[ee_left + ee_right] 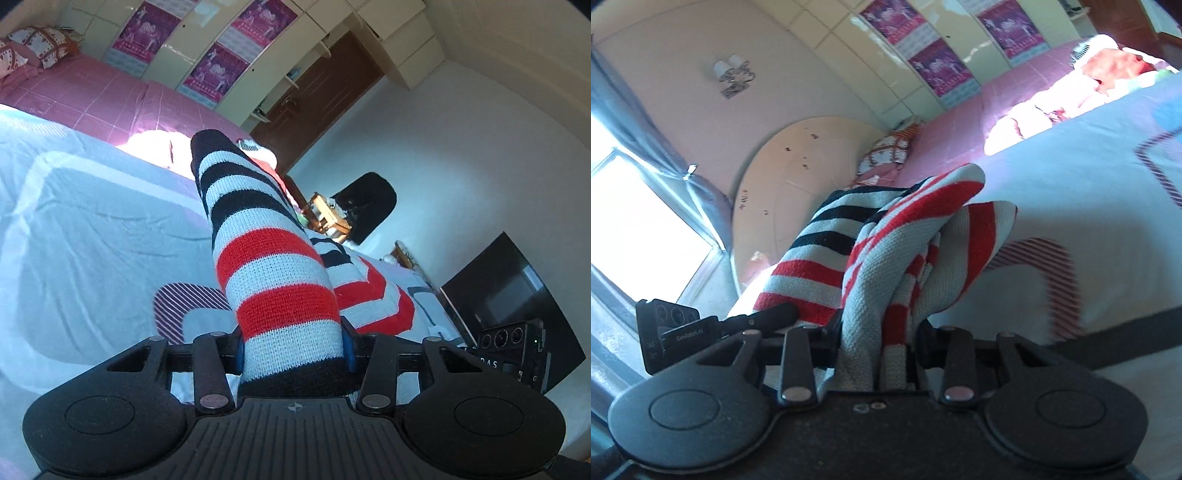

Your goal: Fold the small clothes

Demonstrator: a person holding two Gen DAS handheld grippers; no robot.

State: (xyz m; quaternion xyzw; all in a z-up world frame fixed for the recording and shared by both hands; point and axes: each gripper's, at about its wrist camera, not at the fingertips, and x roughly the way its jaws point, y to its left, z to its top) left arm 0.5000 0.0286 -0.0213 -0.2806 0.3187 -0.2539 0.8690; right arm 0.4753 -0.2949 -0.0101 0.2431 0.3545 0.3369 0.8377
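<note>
Right now both tongs grip the striped sweater [280, 288]: the left tongs [293, 354] pinch a sleeve cuff running straight ahead, the right tongs [875, 347] clamp bunched knit. Beyond them, the garment hangs over the white bed [92, 229].

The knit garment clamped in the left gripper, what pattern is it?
Horizontal stripes on the knit garment: white alternating with red, then black further along. Left wrist view shows it best.

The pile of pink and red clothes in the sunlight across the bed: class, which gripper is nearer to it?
Probably left, though not by much. The left gripper holds the striped garment with the clothes pile just beyond; from the right gripper the pile lies farther across the bed.
</note>
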